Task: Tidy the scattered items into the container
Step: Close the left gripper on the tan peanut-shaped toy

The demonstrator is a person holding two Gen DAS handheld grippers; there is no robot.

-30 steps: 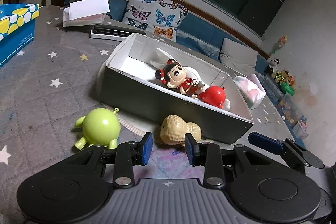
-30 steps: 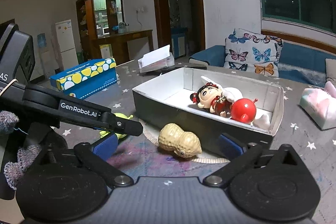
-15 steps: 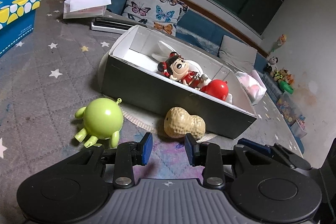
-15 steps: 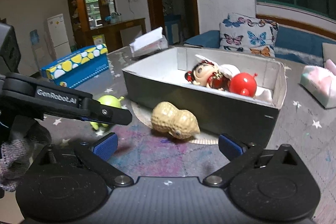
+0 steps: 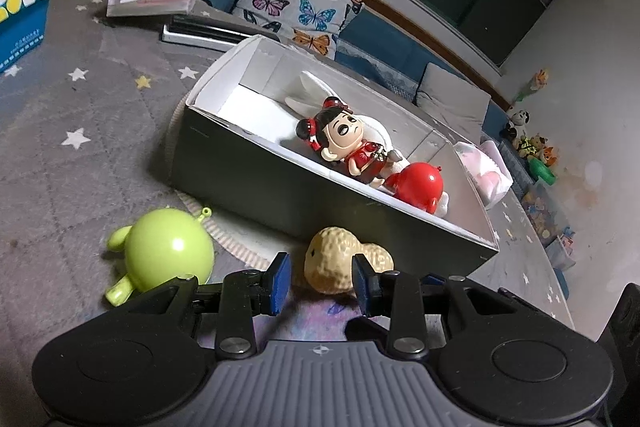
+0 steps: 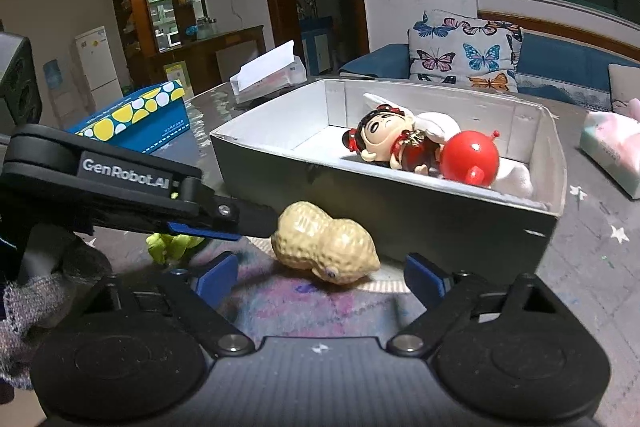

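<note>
My right gripper [image 6: 320,273] is closing, peanut toy [image 6: 326,243] just ahead between the pads, untouched I think. Left gripper [image 5: 318,283] sits apart alongside. I'd center first, box [image 6: 400,207] behind.

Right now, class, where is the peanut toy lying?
The peanut toy lies on the table outside the box, against its near wall. In the left wrist view the green ball toy sits to its left.

The left gripper [image 5: 318,277] points down with jaws apart at the peanut toy [image 5: 340,259], while the right gripper [image 6: 318,277] straddles it, jaws closing.
</note>
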